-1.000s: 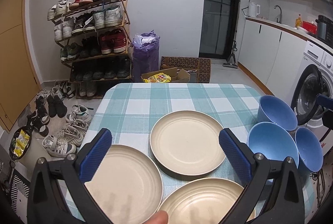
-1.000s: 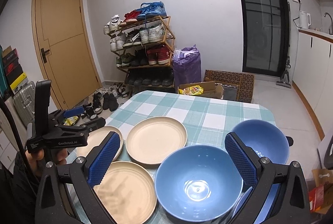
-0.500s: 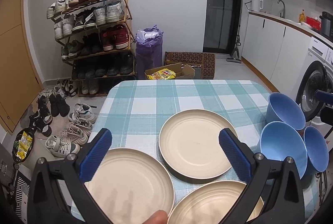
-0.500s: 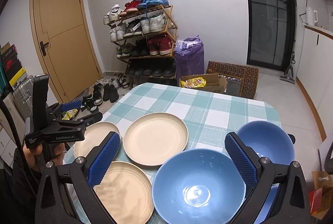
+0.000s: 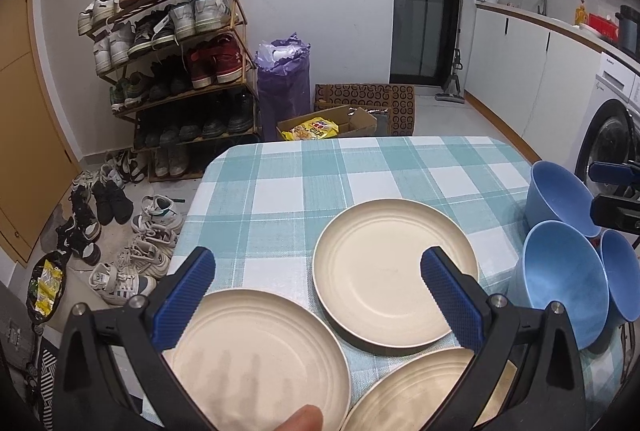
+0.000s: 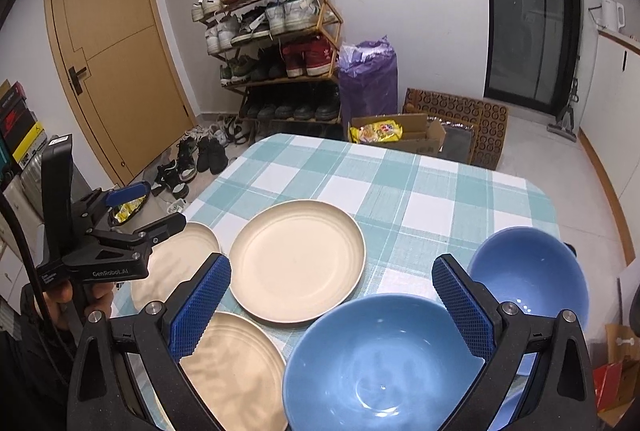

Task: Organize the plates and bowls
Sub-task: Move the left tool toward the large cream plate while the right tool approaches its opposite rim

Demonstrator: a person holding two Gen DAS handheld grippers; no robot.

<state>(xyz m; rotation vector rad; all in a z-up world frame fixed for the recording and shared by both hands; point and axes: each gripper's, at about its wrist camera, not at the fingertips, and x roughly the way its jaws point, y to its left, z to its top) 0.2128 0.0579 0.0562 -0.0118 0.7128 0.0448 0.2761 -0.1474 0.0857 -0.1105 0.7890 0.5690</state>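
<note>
Left wrist view: checked tablecloth (image 5: 360,167), teal and white, over a table with rounded corners.

- Left gripper (image 5: 316,291): jaws spread wide, nothing between them, held above the near plates. A fingertip (image 5: 300,419) of the person shows at the bottom edge.
- Far cream plate (image 5: 394,271): lies flat near the middle of the cloth, dark underside visible at its near rim.
- Near-left cream plate (image 5: 256,355): lies at the table's near-left corner, just beside the far plate.
- Near-right cream plate (image 5: 420,391): partly hidden behind the right finger of the tool; its rim meets or overlaps the far plate's near rim, which one I cannot tell.
- Three blue bowls along the right edge of the table: far bowl (image 5: 560,195), middle bowl (image 5: 560,283), small-looking bowl (image 5: 620,279) partly cut off by the frame. All upright, packed close together.

Right wrist view:

- Right gripper (image 6: 332,295): jaws wide apart, empty, poised over the nearest blue bowl (image 6: 380,363), not touching it.
- Second blue bowl (image 6: 528,271): just behind and to the right of the first.
- Three cream plates (image 6: 296,263) in a cluster left of the bowls.
- Shoe rack (image 6: 276,51), purple bag (image 6: 368,79), cardboard box (image 6: 404,135) and wooden door (image 6: 116,43): on or by the floor beyond the table.
</note>
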